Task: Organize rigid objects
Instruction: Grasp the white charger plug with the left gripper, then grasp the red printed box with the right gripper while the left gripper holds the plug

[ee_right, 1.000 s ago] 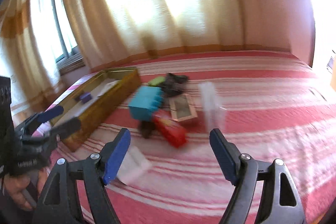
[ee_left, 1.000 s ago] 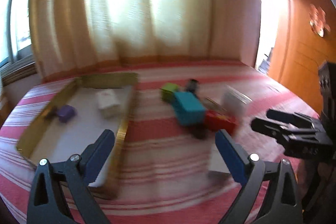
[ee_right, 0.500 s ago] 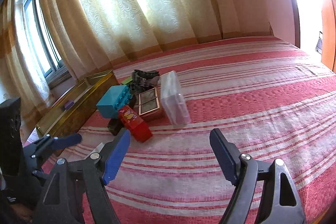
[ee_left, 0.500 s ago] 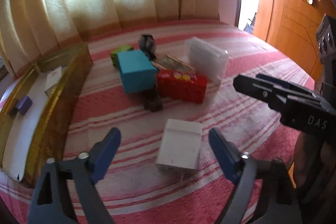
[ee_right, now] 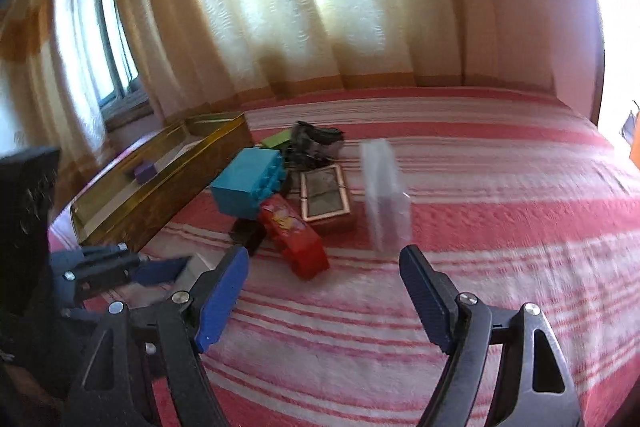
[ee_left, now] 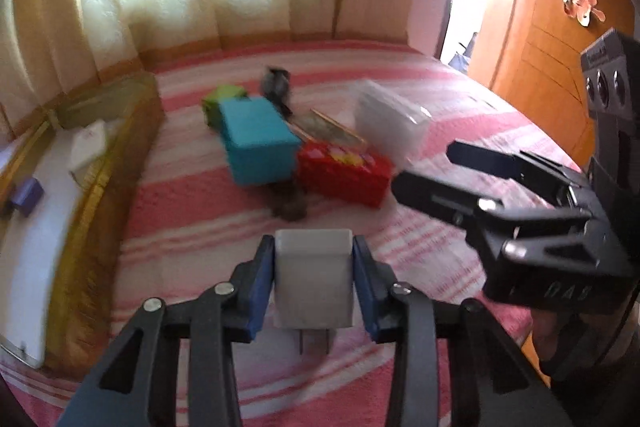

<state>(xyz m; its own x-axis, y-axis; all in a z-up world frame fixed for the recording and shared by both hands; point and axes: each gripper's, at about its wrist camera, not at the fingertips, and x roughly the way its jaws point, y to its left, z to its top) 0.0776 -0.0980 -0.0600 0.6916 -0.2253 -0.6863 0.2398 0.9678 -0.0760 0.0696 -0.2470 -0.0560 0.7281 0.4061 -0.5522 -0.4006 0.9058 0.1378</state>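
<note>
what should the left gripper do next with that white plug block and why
Probably finish closing, then lift. The left gripper has its jaws closing around the white charger, which lies on the striped bedspread; the gold tray looks like its destination.

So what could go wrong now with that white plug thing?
The left gripper is closing its jaws on the white charger, and they catch only its sides, so it might twist or slip when lifted. Its prongs point toward the camera, low against the striped bedspread, and could snag the cloth. The right gripper hangs nearby, open and empty, so swinging toward the gold tray should keep clear of it.
</note>
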